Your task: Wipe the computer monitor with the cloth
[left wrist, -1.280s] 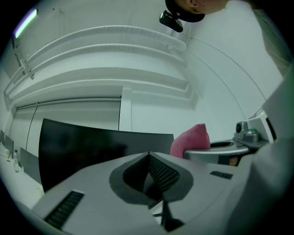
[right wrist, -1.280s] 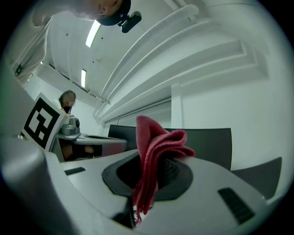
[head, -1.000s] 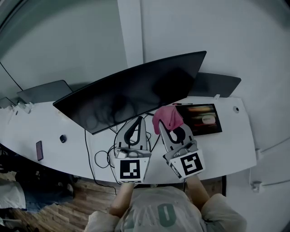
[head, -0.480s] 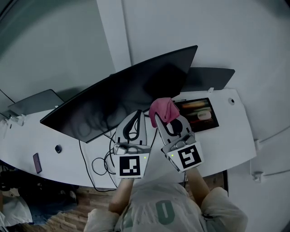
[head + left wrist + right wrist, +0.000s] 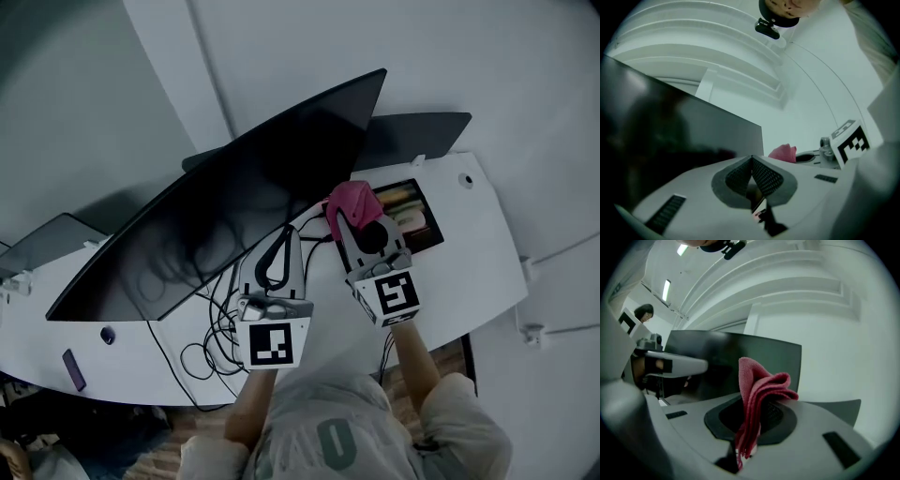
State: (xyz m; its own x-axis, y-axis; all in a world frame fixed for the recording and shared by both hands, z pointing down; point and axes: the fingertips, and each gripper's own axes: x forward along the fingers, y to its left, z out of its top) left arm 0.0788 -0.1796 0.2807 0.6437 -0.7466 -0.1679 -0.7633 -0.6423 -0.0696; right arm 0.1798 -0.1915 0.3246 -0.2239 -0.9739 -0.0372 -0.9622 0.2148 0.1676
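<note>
Now the right gripper is clamped on the pink cloth, which bunches up past its jaw tips, and the monitor stands just ahead of them, its long side running off leftward, while the left gripper waits alongside, jaws together on nothing.

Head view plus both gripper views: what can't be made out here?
- Contact between the pink folded cloth and the wide black curved monitor: they overlap in head view.
- Dark flat tray beside it: partly covered by the right gripper, contents blurred, head view.
- Small dark slab at the white desk's left end: too small, head view.
</note>
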